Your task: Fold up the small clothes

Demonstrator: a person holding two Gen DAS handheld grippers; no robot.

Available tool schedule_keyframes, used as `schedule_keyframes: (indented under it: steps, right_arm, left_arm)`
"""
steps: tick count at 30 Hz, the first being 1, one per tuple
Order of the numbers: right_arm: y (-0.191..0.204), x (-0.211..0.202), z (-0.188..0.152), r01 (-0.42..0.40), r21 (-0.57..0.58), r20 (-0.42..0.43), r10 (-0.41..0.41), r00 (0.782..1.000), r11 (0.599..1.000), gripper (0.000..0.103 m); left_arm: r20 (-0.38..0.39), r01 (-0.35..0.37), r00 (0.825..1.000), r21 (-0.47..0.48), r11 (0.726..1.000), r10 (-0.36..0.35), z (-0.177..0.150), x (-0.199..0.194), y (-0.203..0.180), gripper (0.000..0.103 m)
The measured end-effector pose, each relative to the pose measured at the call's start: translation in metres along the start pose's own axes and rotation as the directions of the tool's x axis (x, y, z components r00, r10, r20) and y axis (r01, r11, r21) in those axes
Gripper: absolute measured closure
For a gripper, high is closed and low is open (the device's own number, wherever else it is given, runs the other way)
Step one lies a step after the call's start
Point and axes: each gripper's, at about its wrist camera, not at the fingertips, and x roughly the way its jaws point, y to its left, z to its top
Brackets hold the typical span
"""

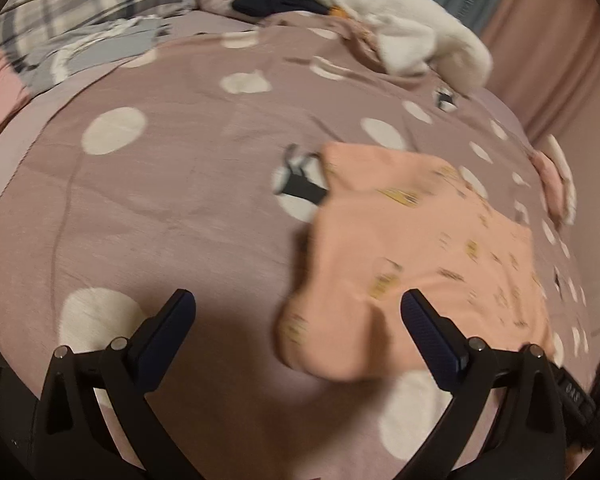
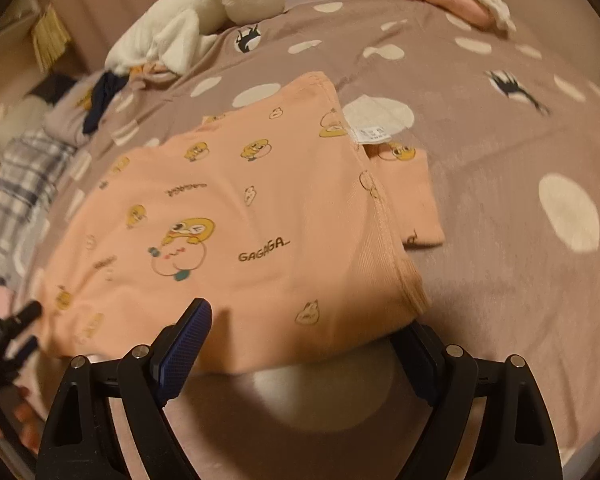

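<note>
A small peach garment point(image 2: 260, 216) with yellow cartoon prints and the word GAGAGA lies folded on the mauve polka-dot bedspread point(image 2: 500, 208); it also shows blurred in the left wrist view point(image 1: 420, 248). My right gripper point(image 2: 306, 328) is open, its jaws wide at the garment's near edge, with the cloth lying over the right finger. My left gripper point(image 1: 298, 308) is open, just above the bedspread point(image 1: 160, 200), its right finger point(image 1: 428, 336) over the garment's near corner. The left gripper also appears at the left edge of the right wrist view point(image 2: 8, 332).
A white plush toy point(image 2: 204, 12) and dark clothes point(image 2: 104, 92) lie at the far end of the bed. A plaid blanket point(image 1: 80, 12) lies far left. A folded pink and white pile point(image 2: 460, 0) sits at the bed's far edge. Pink curtains point(image 1: 560, 40) hang behind.
</note>
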Motion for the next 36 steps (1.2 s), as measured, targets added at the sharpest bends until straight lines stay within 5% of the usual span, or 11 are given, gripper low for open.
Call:
schedule_keyframes:
  steps: [11,14,20,24,30,36]
  right_arm:
    - [-0.014,-0.002,-0.003,-0.200,0.078,0.066,0.195,0.979,0.977,0.017]
    - [-0.021,0.007,-0.002,-0.235,0.126,0.093,0.224,0.970,0.964,0.033]
    - [-0.043,0.023,0.000,-0.387,0.302,0.149,0.357,0.922,0.872,0.089]
    - [-0.040,0.018,0.000,-0.407,0.332,0.184,0.364,0.913,0.851,0.090]
    - [-0.010,-0.001,0.018,-0.344,0.231,0.215,0.297,0.930,0.910,0.090]
    - [0.032,-0.010,0.044,-0.351,0.136,0.245,0.312,0.918,0.926,0.090]
  left_arm:
    - [0.001,0.052,0.999,0.077,0.996,-0.052,-0.011,0.006,-0.018,0.000]
    - [-0.012,0.059,0.998,0.080,0.995,-0.059,-0.011,0.012,-0.016,0.000]
    - [-0.023,0.119,0.993,-0.011,0.993,-0.119,-0.007,0.015,-0.001,0.000]
    - [-0.010,0.096,0.995,-0.028,0.995,-0.096,-0.003,0.012,0.006,0.000]
    - [-0.008,0.126,0.992,-0.061,0.990,-0.127,0.002,0.009,0.023,0.000]
    - [-0.011,0.142,0.990,-0.118,0.983,-0.144,0.007,0.004,0.046,0.000]
